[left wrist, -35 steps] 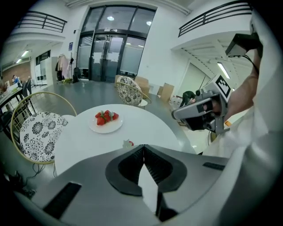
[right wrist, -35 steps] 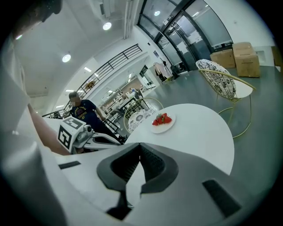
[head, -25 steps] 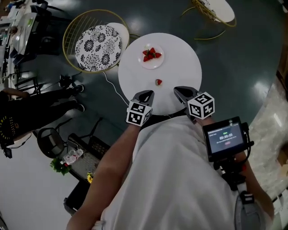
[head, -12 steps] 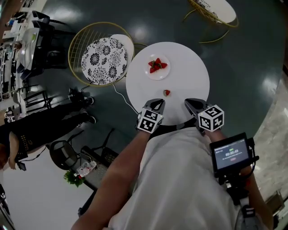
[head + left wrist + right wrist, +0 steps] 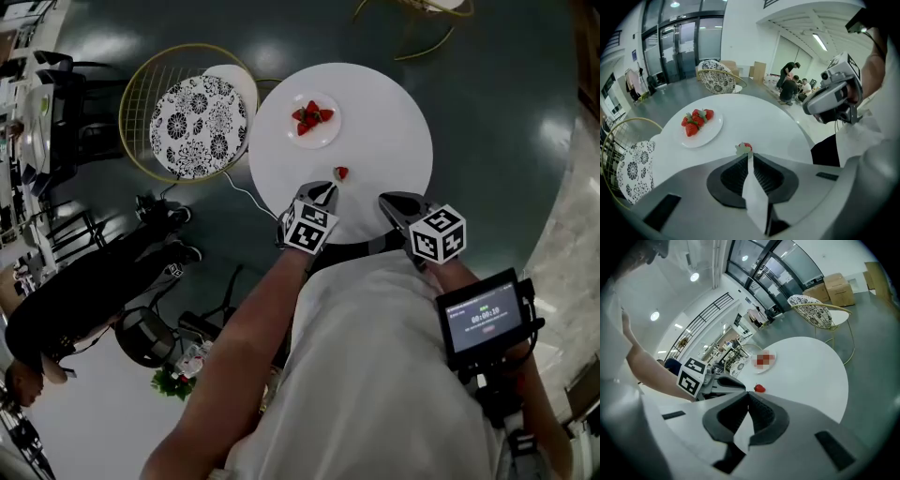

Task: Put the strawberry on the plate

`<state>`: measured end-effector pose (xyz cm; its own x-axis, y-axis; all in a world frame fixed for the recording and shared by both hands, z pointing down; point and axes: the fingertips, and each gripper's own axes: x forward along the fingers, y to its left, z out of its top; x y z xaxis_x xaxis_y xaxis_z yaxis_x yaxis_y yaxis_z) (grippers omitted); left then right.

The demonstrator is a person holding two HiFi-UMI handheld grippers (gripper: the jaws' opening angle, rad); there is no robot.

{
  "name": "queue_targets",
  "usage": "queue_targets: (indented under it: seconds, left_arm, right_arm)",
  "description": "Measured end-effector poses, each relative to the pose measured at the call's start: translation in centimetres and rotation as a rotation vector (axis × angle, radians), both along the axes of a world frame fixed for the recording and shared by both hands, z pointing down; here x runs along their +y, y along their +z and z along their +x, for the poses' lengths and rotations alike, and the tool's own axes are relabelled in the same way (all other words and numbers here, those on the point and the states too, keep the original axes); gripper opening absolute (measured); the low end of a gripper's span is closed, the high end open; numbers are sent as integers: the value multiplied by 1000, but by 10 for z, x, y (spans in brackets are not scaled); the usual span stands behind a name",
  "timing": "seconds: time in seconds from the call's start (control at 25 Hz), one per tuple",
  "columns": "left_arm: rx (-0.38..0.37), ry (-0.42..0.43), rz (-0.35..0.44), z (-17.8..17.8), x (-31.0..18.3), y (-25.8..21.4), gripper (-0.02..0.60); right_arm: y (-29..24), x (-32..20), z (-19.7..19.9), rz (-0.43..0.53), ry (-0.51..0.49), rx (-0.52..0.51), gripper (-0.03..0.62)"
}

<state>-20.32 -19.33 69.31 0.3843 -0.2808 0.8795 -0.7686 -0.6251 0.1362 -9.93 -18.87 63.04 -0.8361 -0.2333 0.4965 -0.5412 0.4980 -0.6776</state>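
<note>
Your left tool (image 5: 749, 155) has its jaws pressed together on nothing, tips right at the small red strawberry (image 5: 745, 148) lying on the round white desk (image 5: 764, 122), maybe touching its leafy top, hard to say. Your right tool (image 5: 749, 394) is closed and empty too, over the desk's near edge. The round white plate (image 5: 711, 134) holding a few red strawberries (image 5: 696, 123) sits further back, apart from the loose one.

The small screen (image 5: 485, 317) shows timer digits too blurred to read.
</note>
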Motion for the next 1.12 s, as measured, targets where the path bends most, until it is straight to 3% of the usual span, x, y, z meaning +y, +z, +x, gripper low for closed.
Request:
queue_targets:
  seconds: [0.08, 0.44, 0.64, 0.88, 1.12]
  left_arm:
    - [-16, 39, -7, -1, -3, 6, 69]
    - [-103, 228, -9, 7, -21, 29, 141]
    - [-127, 306, -37, 12, -28, 40, 147]
    - [-121, 334, -65, 17, -32, 37, 146]
    - [-111, 303, -86, 14, -35, 37, 144]
  right_arm:
    - [2, 1, 0, -5, 14, 1, 8]
    - [13, 7, 10, -31, 94, 10, 8]
    - [15, 6, 16, -43, 135, 9, 8]
    - [8, 3, 20, -58, 176, 20, 8]
    - [7, -3, 19, -66, 185, 28, 8]
